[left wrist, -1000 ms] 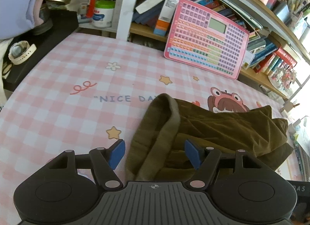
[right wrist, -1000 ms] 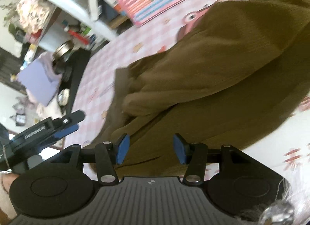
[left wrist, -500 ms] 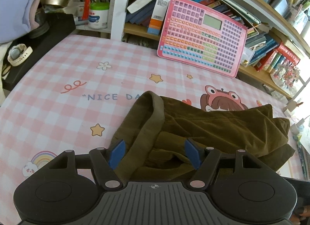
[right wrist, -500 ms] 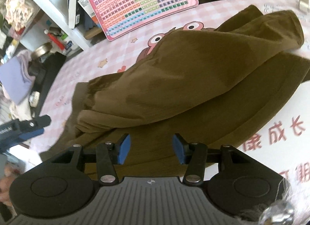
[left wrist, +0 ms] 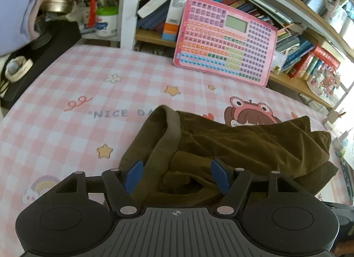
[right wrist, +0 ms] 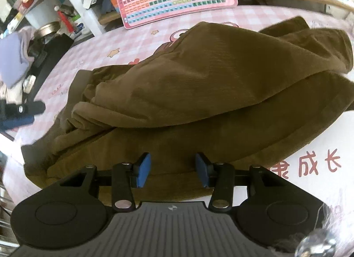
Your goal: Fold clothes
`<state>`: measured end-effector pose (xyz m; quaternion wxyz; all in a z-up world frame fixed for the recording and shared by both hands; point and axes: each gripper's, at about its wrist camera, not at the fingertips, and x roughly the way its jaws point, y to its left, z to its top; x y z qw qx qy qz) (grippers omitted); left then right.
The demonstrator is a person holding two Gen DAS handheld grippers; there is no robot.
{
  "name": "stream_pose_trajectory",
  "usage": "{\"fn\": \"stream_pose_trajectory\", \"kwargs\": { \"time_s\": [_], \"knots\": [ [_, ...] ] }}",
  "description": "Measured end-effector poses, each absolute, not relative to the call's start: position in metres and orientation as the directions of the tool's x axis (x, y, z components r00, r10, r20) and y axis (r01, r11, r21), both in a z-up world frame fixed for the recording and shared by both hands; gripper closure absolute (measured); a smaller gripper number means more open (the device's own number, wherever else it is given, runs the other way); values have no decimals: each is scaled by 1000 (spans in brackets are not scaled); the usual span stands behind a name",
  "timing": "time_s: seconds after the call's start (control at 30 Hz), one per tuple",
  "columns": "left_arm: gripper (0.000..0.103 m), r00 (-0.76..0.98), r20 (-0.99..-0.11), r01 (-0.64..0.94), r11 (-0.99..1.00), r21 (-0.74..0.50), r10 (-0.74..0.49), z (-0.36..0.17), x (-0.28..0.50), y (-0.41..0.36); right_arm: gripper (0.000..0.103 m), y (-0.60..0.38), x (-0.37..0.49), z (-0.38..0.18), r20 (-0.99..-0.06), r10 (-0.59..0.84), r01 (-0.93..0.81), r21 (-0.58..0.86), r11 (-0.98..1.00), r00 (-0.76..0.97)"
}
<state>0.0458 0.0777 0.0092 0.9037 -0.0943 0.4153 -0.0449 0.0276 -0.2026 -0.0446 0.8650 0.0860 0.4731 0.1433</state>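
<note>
An olive-brown garment (left wrist: 243, 144) lies crumpled on the pink checked tablecloth (left wrist: 73, 93); its ribbed waistband (left wrist: 170, 133) points toward the left gripper. My left gripper (left wrist: 176, 175) hovers low over that waistband end, jaws wide apart, the cloth lying loose between the blue pads. In the right wrist view the garment (right wrist: 210, 80) fills the middle. My right gripper (right wrist: 173, 169) sits over its near hem, jaws closing with cloth under the gap and neither pad pressing on it. The left gripper's fingers (right wrist: 22, 113) show at that view's left edge.
A pink toy keyboard (left wrist: 225, 40) leans on a bookshelf (left wrist: 309, 57) at the table's far side, beside a white post (left wrist: 128, 9). A black stand (left wrist: 44, 53) with a watch, a jar and a lilac cloth (left wrist: 15, 13) is far left. Printed white paper (right wrist: 320, 157) lies right.
The right wrist has rolled, so the garment now appears level, and its jaws have narrowed a little. The left gripper slid slightly right, its left pad now over the garment's edge.
</note>
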Motion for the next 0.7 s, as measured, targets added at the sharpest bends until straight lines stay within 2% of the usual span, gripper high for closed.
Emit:
{"fn": "stream_pose_trajectory", "kwargs": {
  "time_s": [0.23, 0.33, 0.47, 0.5, 0.57, 0.6, 0.67, 0.7],
  "knots": [
    [34, 657, -730, 100, 981, -164, -189, 1, 76, 81, 60, -172, 14, -49, -801, 188, -194, 92, 977, 568],
    [34, 647, -736, 133, 980, -150, -201, -8, 92, 82, 60, -168, 13, -50, -804, 160, -180, 67, 981, 573],
    [38, 611, -750, 142, 967, -210, -253, -26, 121, 92, 60, -163, 10, -52, -804, 126, -157, 41, 987, 581],
    [42, 596, -756, 144, 962, -231, -271, -30, 129, 92, 60, -162, 9, -52, -805, 118, -151, 35, 988, 582],
    [63, 561, -767, 157, 950, -271, -312, -39, 142, 92, 60, -160, 8, -52, -807, 103, -130, 33, 991, 582],
    [67, 544, -772, 162, 944, -287, -328, -43, 148, 91, 60, -159, 8, -52, -808, 97, -120, 32, 992, 581],
    [101, 519, -773, 172, 930, -324, -365, -50, 157, 88, 60, -157, 7, -52, -811, 84, -101, 31, 994, 579],
    [101, 515, -767, 175, 923, -343, -382, -51, 160, 88, 60, -157, 7, -52, -812, 79, -94, 30, 995, 578]
  ]
}}
